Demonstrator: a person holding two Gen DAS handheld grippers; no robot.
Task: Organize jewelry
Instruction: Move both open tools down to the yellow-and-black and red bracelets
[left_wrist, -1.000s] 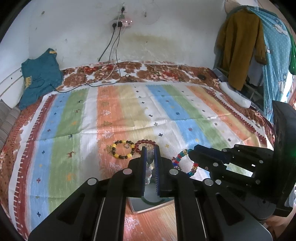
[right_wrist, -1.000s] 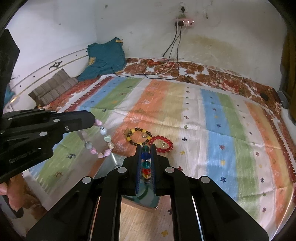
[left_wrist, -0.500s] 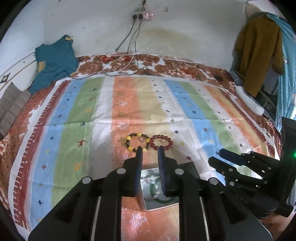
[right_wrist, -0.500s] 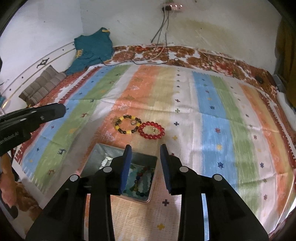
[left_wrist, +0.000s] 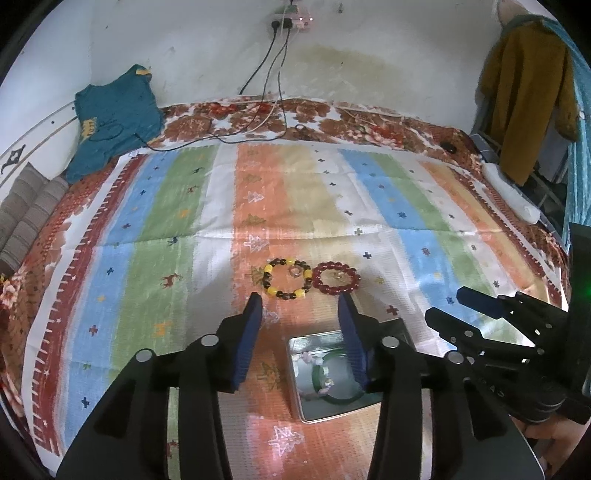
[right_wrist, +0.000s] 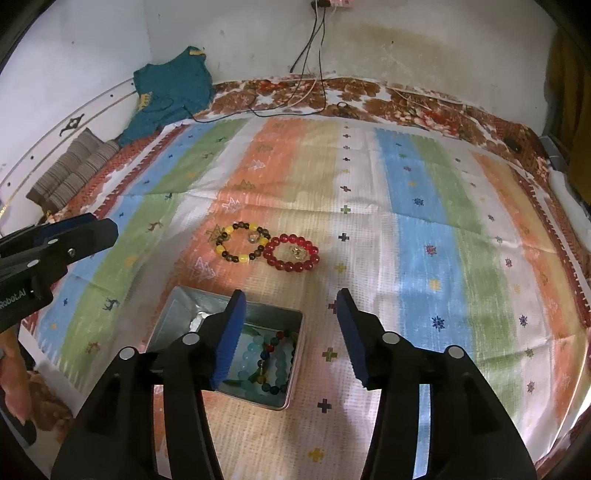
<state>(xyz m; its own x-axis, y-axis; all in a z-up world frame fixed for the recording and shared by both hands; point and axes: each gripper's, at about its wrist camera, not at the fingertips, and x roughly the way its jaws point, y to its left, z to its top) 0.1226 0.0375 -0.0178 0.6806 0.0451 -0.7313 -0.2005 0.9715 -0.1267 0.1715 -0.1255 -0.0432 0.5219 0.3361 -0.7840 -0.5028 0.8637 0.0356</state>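
An open metal tin (left_wrist: 295, 369) (right_wrist: 297, 354) sits on the striped bedspread near me. It holds a green bangle (left_wrist: 343, 397), a pale bead bracelet and a blue and multicolour bead bracelet (right_wrist: 269, 363). Just beyond the tin lie a yellow-and-black bracelet (left_wrist: 272, 291) (right_wrist: 242, 258) and a red bracelet (left_wrist: 334, 264) (right_wrist: 291, 267), side by side, each with a small ring inside. My left gripper (left_wrist: 299, 299) hovers over the tin's far left corner, its jaws opening with nothing between them. My right gripper (right_wrist: 291, 291) (left_wrist: 445, 304) hangs over the tin's right side, jaws also opening and empty.
A teal garment (left_wrist: 114, 118) and striped cushions (right_wrist: 70, 173) lie at the far left. Charger cables (left_wrist: 266, 110) trail from a wall socket onto the bed. Clothes (left_wrist: 528, 96) hang at the right, above a white object (left_wrist: 513, 192) on the bed's edge. A hand (right_wrist: 14, 387) shows low left.
Both grippers were shut on bead bracelets held over the tin. Their jaws have opened, the bracelets now lie in the tin, and both grippers have sunk slightly.
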